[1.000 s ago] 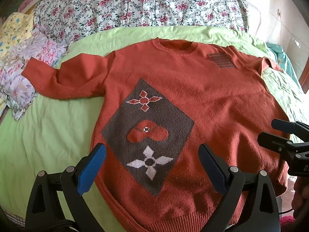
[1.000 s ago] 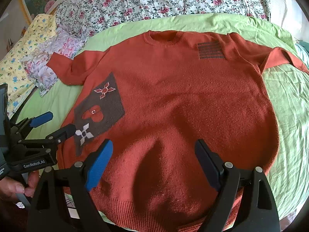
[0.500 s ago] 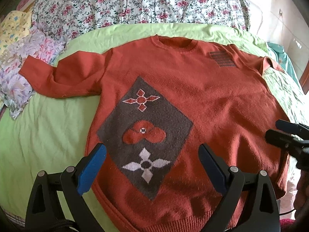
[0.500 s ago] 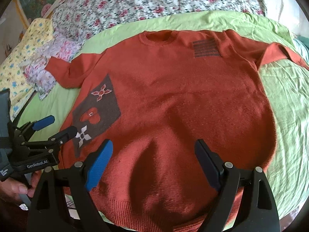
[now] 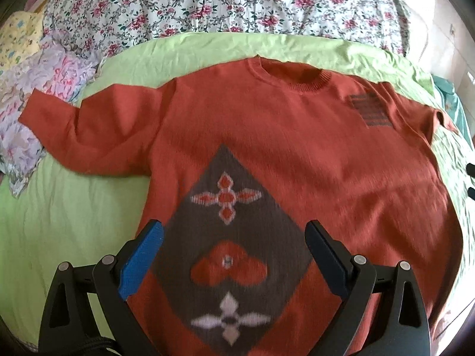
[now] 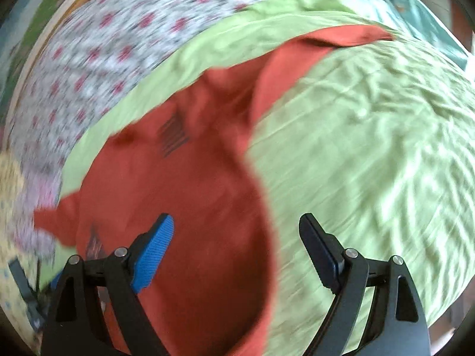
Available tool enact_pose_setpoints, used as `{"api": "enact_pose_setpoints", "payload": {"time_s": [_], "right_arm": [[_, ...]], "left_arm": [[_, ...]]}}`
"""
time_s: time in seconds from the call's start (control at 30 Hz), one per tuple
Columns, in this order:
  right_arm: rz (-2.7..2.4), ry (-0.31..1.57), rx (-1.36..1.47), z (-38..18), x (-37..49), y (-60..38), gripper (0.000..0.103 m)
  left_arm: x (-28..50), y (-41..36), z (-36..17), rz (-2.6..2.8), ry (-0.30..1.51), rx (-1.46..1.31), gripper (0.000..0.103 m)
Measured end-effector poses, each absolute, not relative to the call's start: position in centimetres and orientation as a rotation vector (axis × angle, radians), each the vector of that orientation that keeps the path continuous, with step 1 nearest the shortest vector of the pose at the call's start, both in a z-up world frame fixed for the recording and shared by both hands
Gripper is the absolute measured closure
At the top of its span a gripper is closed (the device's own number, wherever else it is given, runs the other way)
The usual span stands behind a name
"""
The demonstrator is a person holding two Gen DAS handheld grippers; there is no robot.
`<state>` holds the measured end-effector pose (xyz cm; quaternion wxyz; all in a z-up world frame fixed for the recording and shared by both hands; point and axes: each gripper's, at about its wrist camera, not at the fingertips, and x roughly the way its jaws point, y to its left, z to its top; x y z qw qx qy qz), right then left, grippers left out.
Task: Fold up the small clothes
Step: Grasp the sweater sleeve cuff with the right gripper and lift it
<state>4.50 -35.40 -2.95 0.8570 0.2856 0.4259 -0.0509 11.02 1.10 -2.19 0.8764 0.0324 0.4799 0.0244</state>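
Left wrist cam first: my left gripper (image 5: 233, 262) has its fingers spread wide with nothing between them, hanging over the lower front of the orange sweater (image 5: 297, 154), right above the brown diamond patch (image 5: 228, 243) with the flower shapes knitted into it. That sweater is lying flat and face up on the green sheet (image 5: 65, 225), neck hole away from me, one sleeve (image 5: 74, 130) stretched out to the left until the cuff sits on a pile of pastel floral fabric (image 5: 26, 109). Behind the sheet there's a rose-print bedspread (image 5: 237, 3), and a bit of teal cloth (image 5: 451, 103) pokes in at the far right edge. On the right wrist cam, which is pretty smeared with motion blur, my right gripper (image 6: 236, 253) is also wide open and holding nothing; its blue-padded finger is over the sweater's (image 6: 184, 207) side edge and the other finger is over bare green sheet (image 6: 371, 148). The other sleeve (image 6: 320, 44) runs off toward the top of that view.
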Motion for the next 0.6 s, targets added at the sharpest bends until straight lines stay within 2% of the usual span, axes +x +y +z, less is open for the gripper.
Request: {"api": "enact_pose_setpoints", "payload": {"time_s": [0.33,0.5,0.6], "right_arm": [[-0.338,0.835,0.757,-3.3,10.0,-50.3,0.017],[-0.452,0.733,0.815,-3.1,13.9,-57.6,0.022],[-0.479,0.732,0.884,-4.4,16.4,-61.1,0.025]], "left_arm": [[18.5,0.0,-1.9,0.085,0.997,0.039,0.006],[21.2,-0.6,-2.6,0.11,1.005,0.042,0.006],[22.8,-0.8,-3.3,0.128,1.017,0.039,0.006]]}}
